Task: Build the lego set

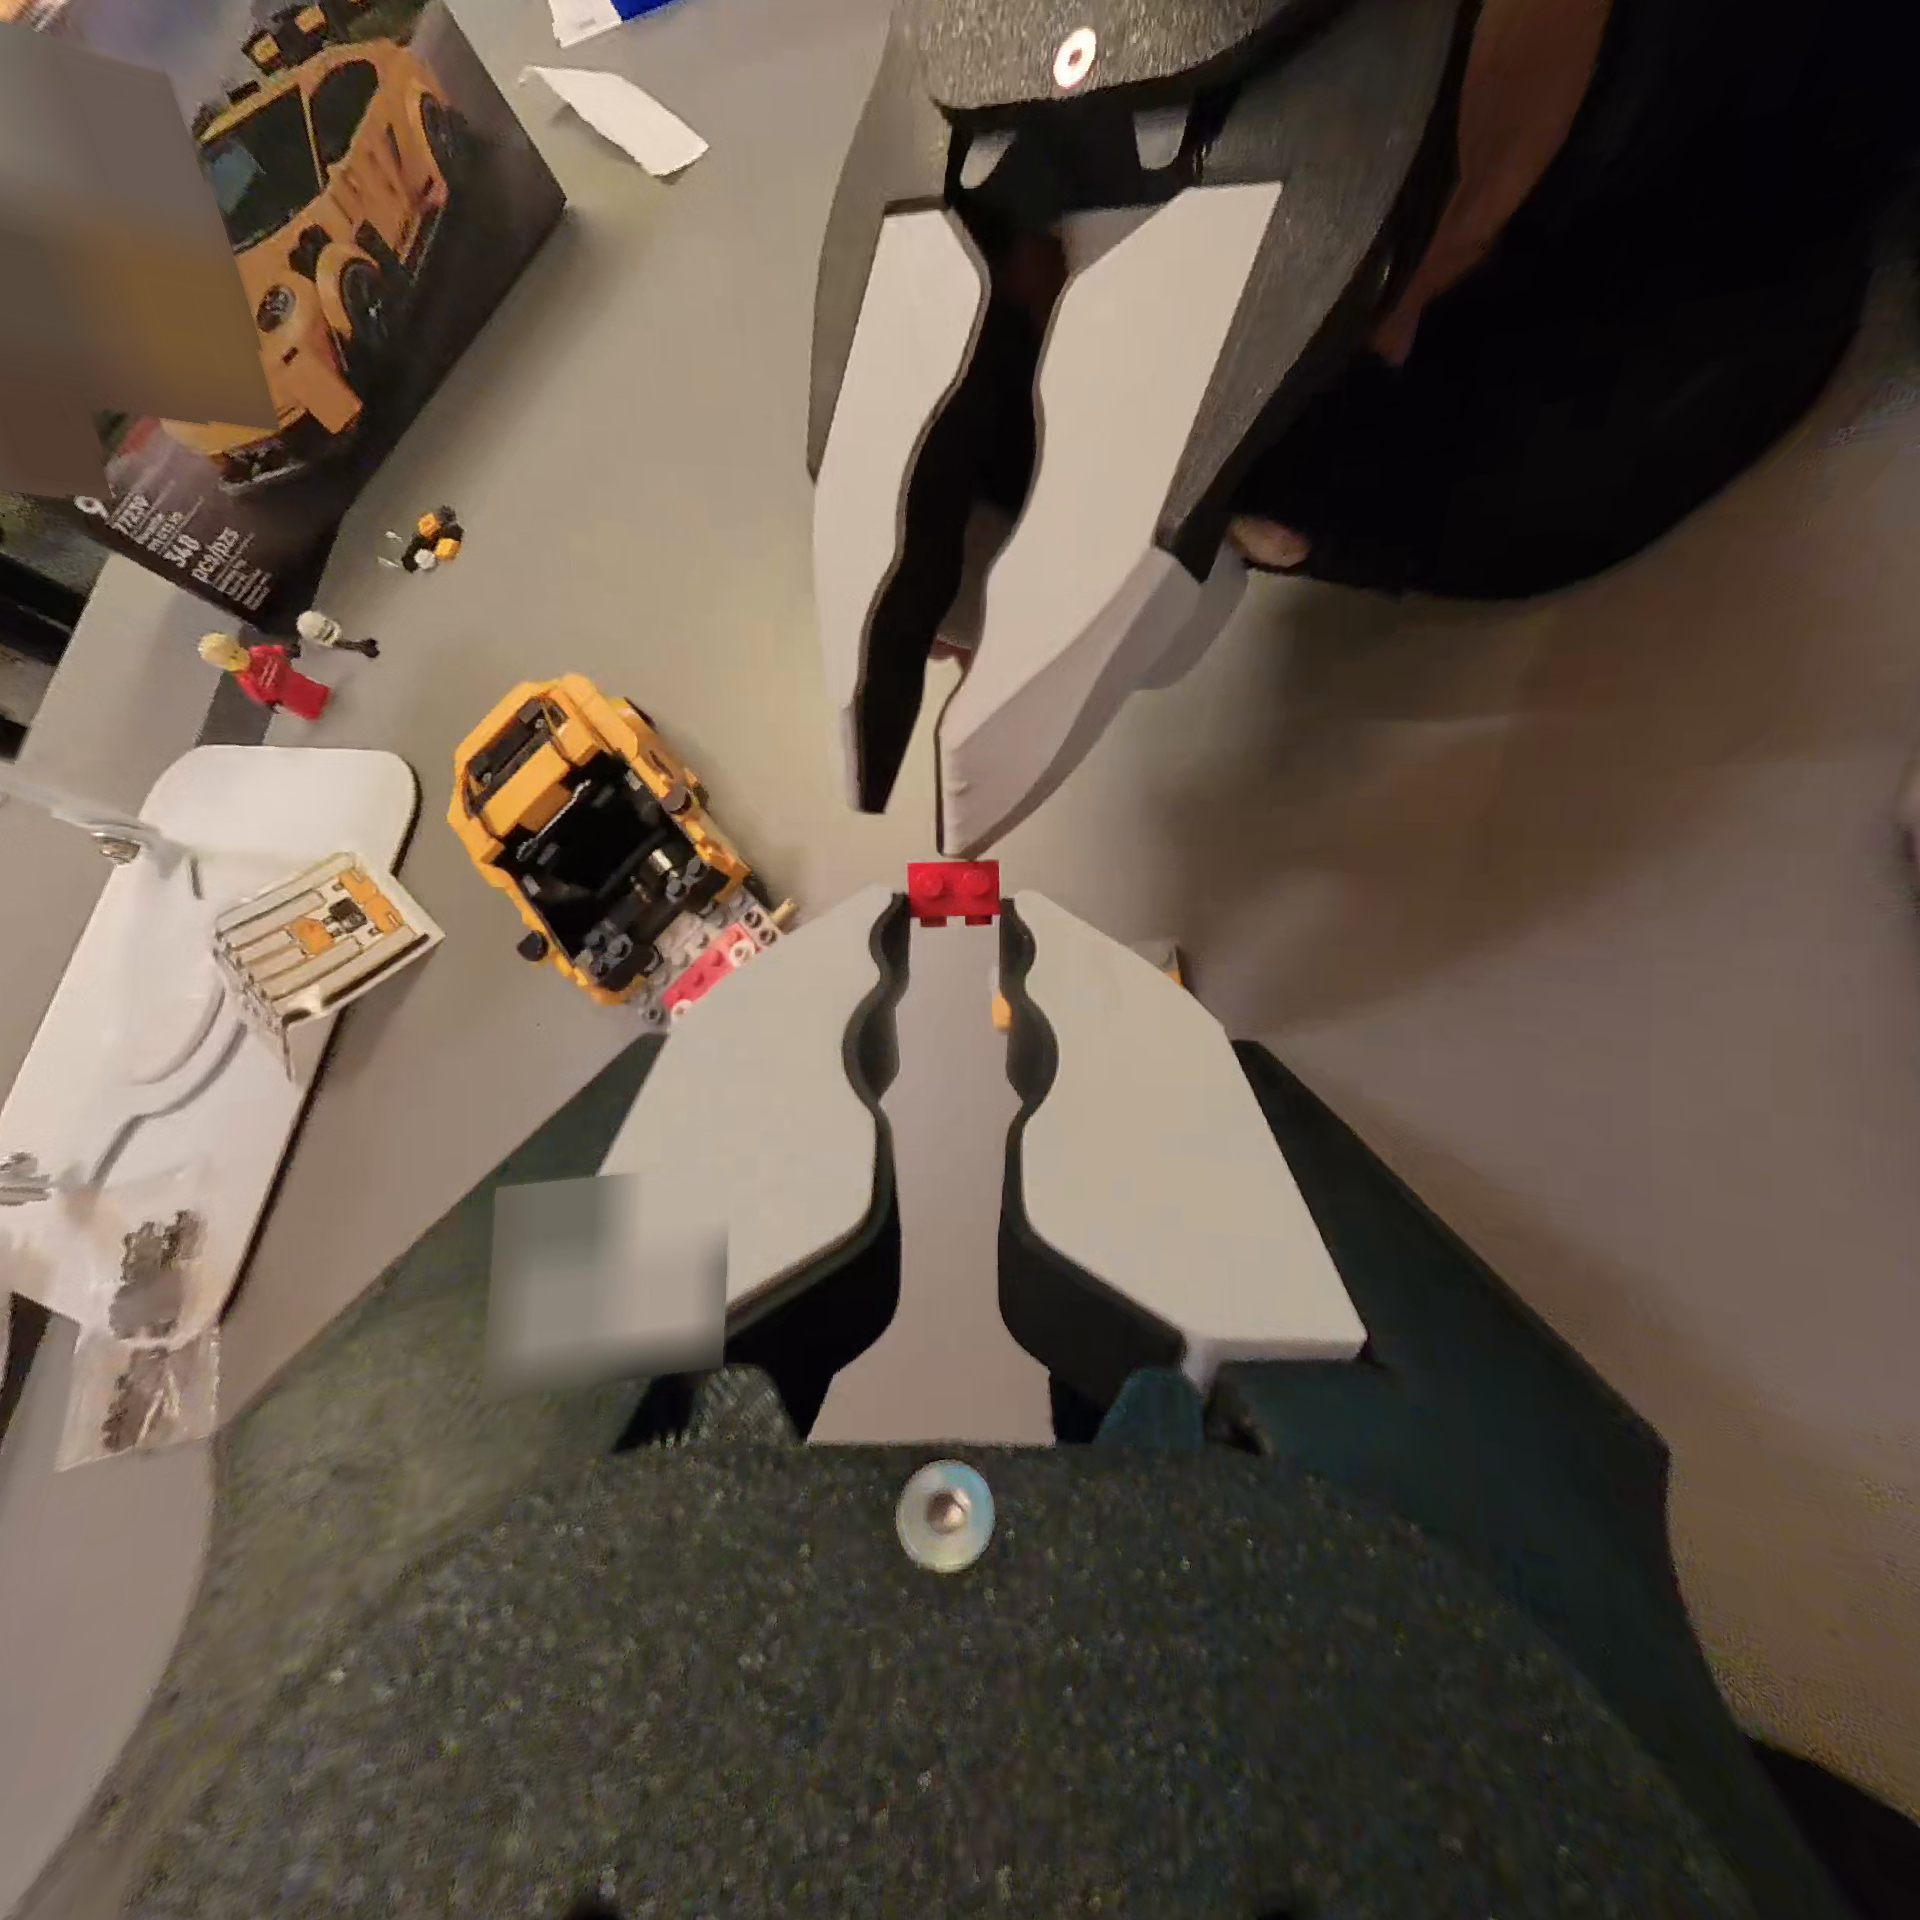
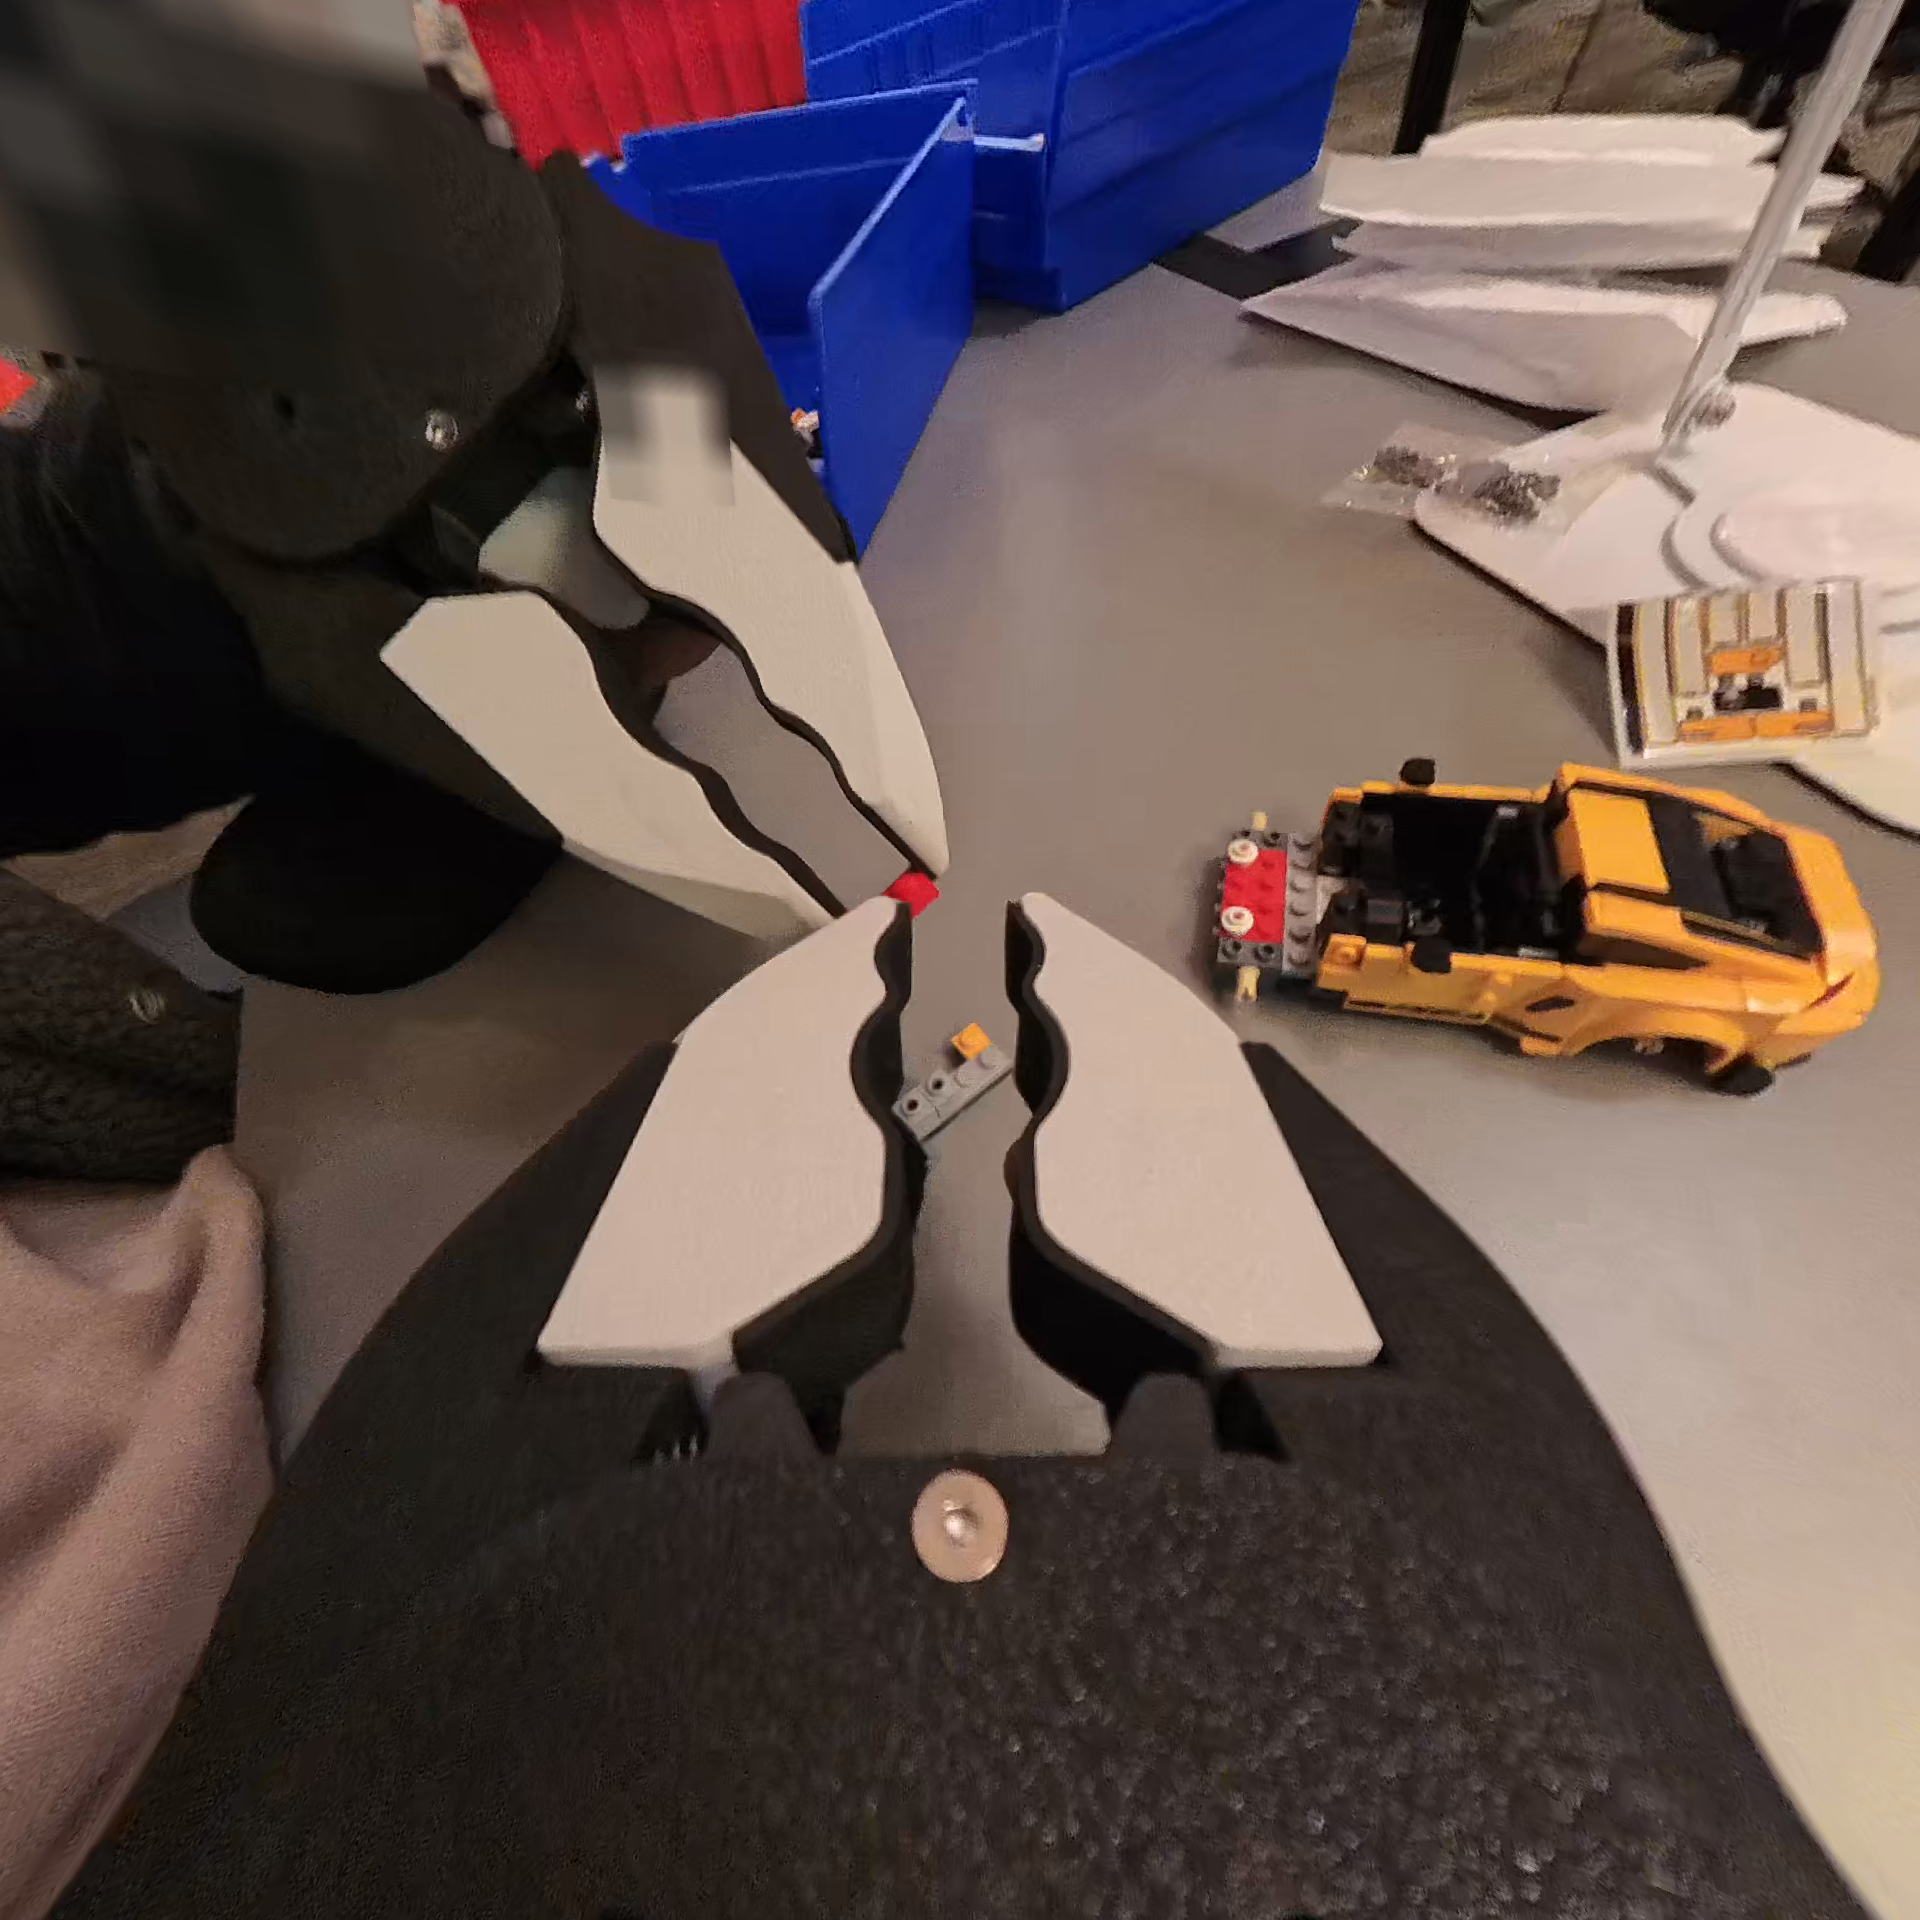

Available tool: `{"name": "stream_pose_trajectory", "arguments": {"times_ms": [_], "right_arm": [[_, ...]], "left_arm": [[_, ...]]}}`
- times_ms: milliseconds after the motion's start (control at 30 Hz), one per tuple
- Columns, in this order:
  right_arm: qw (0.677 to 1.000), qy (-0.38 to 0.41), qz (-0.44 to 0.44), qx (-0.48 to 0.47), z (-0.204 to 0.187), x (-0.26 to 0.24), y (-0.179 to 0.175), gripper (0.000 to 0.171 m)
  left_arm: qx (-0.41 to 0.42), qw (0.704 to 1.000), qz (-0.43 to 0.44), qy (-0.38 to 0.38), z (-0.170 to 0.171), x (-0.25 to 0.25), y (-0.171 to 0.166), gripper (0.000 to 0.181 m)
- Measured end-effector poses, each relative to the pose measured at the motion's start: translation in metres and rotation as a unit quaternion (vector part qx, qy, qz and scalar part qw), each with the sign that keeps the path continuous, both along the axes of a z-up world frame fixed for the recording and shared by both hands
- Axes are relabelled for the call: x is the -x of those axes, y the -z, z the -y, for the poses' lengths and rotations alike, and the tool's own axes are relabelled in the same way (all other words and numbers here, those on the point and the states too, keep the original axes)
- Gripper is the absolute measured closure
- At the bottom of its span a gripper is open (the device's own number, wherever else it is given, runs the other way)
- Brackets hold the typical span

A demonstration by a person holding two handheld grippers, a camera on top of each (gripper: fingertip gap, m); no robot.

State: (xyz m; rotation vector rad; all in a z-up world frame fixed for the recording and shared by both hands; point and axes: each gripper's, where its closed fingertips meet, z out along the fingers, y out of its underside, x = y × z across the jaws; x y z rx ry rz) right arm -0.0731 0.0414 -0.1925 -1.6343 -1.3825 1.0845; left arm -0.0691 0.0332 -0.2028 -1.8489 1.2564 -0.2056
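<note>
Left wrist view shows the red plate clamped at the left gripper tips, above the counter. The right gripper, jaws apart, should close squarely, near the yellow car.

Blue storage bins stand at the far edge of the grey table, red ones behind them. White foam sheets lie stacked nearby, beside a small bag of screws.
</note>
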Motion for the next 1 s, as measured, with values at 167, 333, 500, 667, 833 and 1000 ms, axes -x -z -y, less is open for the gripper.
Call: {"name": "stream_pose_trajectory", "arguments": {"times_ms": [167, 333, 500, 667, 833, 1000], "right_arm": [[0.998, -0.012, 0.022, 0.06, 0.009, -0.003, 0.009, 0.153], [0.994, -0.039, 0.027, 0.095, 0.015, 0.001, 0.013, 0.161], [0.98, -0.1, -0.006, 0.172, 0.022, -0.002, 0.0, 0.171], [0.98, -0.11, -0.009, 0.166, 0.023, -0.001, 0.0, 0.171], [0.989, -0.109, 0.098, -0.006, 0.018, -0.009, 0.03, 0.158], [0.967, -0.102, 0.213, -0.096, 0.025, -0.018, 0.064, 0.141]], "left_arm": [[-0.015, 1.0, -0.015, 0.004, 0.001, -0.005, 0.01, 0.165], [-0.022, 1.0, -0.007, 0.016, 0.006, -0.002, 0.01, 0.165], [-0.012, 0.993, 0.11, 0.044, 0.014, -0.003, -0.009, 0.165], [-0.004, 0.989, 0.141, 0.04, 0.013, 0.002, -0.012, 0.165], [0.03, 0.996, 0.084, -0.004, 0.002, 0.018, 0.021, 0.165], [0.072, 0.996, 0.044, -0.039, -0.004, 0.031, 0.047, 0.166]]}}
